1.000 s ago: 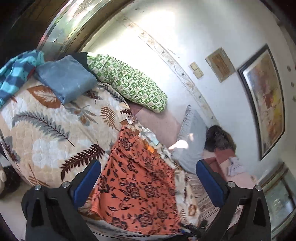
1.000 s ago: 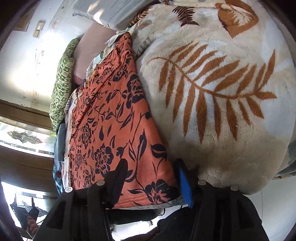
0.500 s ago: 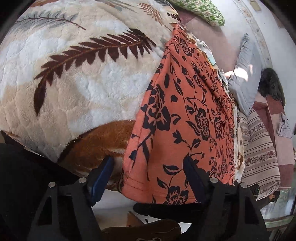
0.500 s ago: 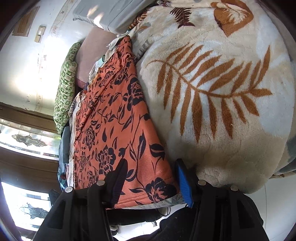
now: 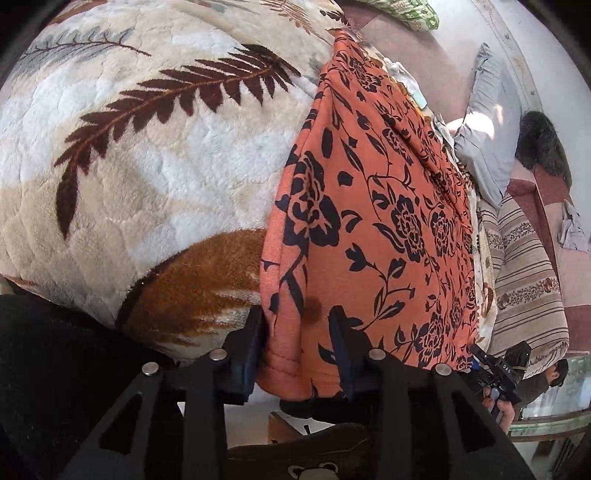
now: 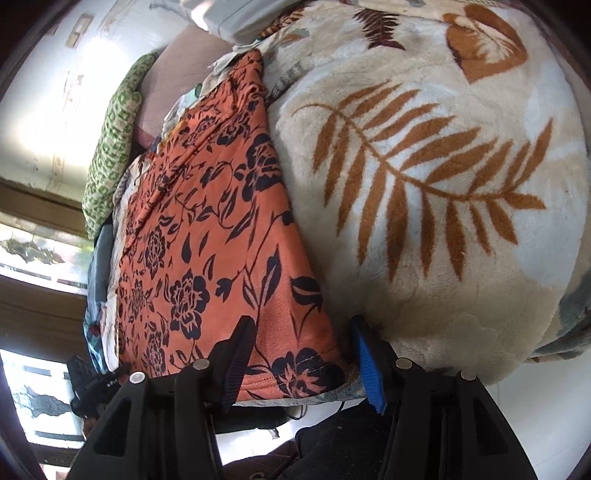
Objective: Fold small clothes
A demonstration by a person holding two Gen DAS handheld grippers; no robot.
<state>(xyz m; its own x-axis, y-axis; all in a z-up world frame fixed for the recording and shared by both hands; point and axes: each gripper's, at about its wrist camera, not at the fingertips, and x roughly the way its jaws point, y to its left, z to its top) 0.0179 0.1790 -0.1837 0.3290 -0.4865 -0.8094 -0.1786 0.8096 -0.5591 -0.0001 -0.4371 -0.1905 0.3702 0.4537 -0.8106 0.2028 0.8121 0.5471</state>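
orange floral garment [image 5: 373, 206] fills your left wrist view from about 12 o'clock down to 6, lying flat along the leaf-print fleece blanket [image 5: 147, 155], which takes the whole 9 to 11 o'clock side. your left gripper [image 5: 297, 347] sits at 6 o'clock with its jaws narrowed around the near hem corner; both pads look to be touching cloth, with the hem bunched between them. at 3 o'clock a striped cushion [image 5: 524, 280] lies just beside the garment's far edge, a grey pillow [image 5: 487, 122] at 1 to 2 o'clock, and a green patterned pillow [image 5: 413, 11] is cut off at 12. your other gripper shows small at 4 to 5 o'clock, too small to read.

right wrist view: the same orange floral garment [image 6: 207, 229] runs from 11 o'clock down to 6, and the blanket [image 6: 443, 184] with a tan fern leaf covers 12 through 4. your right gripper [image 6: 303, 354] is at 6 o'clock, jaws partly apart and straddling the near hem corner; the left pad rests on the cloth, the blue pad [image 6: 369, 365] sits just off the garment edge against the blanket, so it's not clamped. the green patterned pillow [image 6: 114, 147] is at 9 to 10 o'clock beside the garment's far end, and a window [image 6: 33, 258] is at 8 to 9.
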